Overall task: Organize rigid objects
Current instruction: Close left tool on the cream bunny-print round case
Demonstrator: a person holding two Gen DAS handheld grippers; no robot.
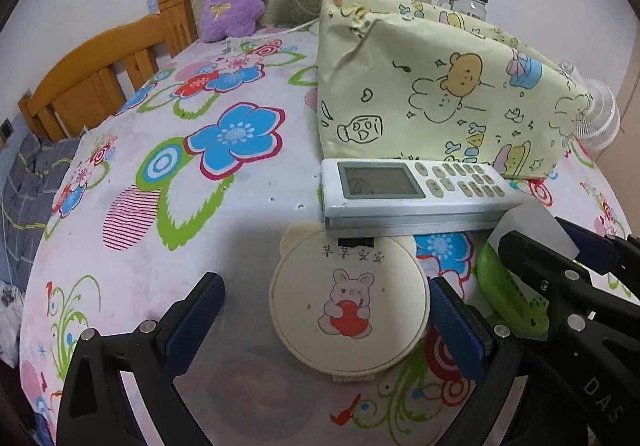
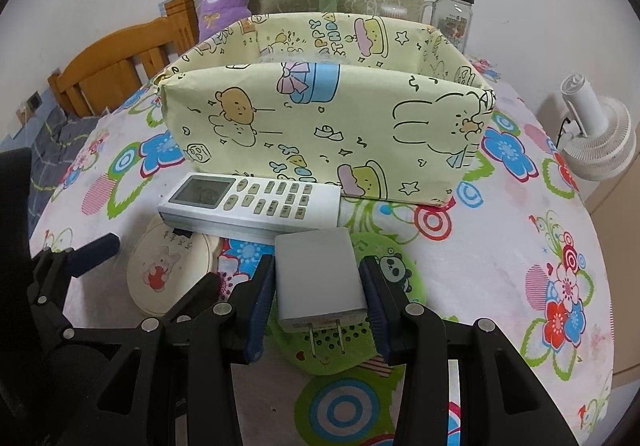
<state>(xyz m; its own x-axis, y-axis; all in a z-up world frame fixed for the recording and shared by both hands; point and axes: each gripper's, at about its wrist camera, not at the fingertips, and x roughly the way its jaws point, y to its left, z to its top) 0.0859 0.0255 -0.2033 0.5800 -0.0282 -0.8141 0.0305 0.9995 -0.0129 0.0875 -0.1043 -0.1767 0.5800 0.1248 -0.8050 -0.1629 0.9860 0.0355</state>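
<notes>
right gripper is clamped on the white charger; left gripper stands apart around the round bunny case; the remote lies just ahead; the box beyond it looks unfilled, so little seems done.

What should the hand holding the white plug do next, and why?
Probably lift the white charger and carry it forward over the remote into the open yellow box. The right gripper looks shut on it already, and the box stands just behind, with its top open.
</notes>
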